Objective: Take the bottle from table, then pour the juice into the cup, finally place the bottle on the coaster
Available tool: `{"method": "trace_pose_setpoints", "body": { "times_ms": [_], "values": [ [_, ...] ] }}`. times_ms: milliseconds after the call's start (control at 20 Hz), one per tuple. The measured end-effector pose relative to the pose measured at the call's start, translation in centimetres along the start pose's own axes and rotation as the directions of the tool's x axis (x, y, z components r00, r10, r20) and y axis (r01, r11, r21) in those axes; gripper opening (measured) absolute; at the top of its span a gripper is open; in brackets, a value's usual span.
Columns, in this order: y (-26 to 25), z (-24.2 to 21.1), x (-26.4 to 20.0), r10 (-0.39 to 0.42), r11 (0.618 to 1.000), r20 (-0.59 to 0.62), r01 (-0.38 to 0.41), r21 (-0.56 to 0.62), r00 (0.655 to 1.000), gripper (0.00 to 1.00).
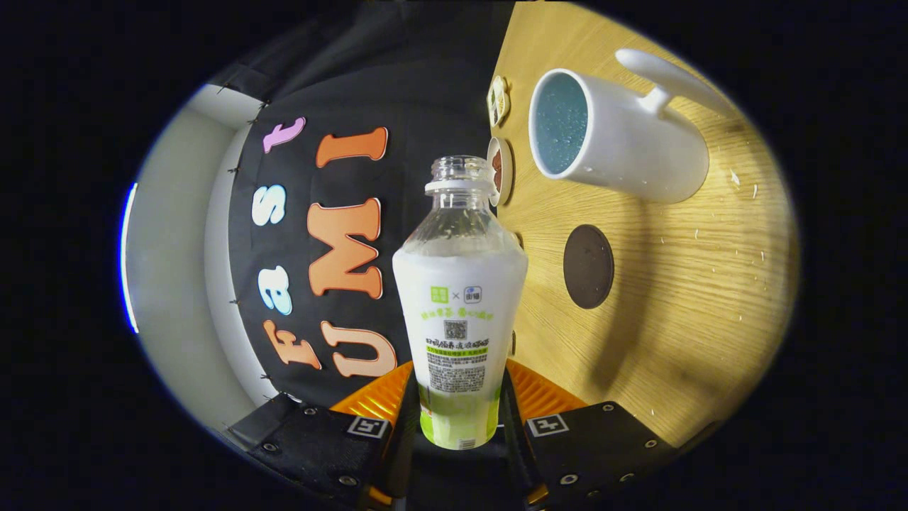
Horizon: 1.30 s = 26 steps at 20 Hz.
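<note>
Gripping the bottle [460, 312] low on its label, your gripper [457, 419] has both fingers clamped on it. Thin, uncapped plastic probably feels light and squashy, so squeeze gently near the cup [610, 135].

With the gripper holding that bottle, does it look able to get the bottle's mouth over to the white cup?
Probably yes. The gripper is shut on the bottle, whose cap is off. The white cup lies beyond it on the table, and nothing stands between them; the dark coaster lies flat.
</note>
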State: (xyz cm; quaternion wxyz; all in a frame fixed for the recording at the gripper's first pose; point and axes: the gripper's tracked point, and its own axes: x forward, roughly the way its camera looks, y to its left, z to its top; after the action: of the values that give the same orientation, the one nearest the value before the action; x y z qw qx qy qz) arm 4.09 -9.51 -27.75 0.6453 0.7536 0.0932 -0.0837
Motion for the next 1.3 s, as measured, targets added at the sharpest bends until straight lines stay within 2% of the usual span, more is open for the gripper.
{"method": "trace_pose_setpoints", "body": {
  "times_ms": [150, 400, 1050, 1300],
  "values": [
    [0.4, 0.3, 0.6, 0.022, 0.997, 0.02, -0.023, 0.074, 1.0, 0.56],
    [0.7, 0.7, 0.7, 0.03, 0.993, 0.028, -0.033, 0.116, 0.999, 0.56],
    [3.2, 2.1, 0.7, 0.088, 0.982, 0.063, -0.097, 0.163, 0.994, 0.56],
    [3.3, 2.2, 0.6, 0.085, 0.975, 0.077, -0.099, 0.2, 0.993, 0.56]
  ]
}}
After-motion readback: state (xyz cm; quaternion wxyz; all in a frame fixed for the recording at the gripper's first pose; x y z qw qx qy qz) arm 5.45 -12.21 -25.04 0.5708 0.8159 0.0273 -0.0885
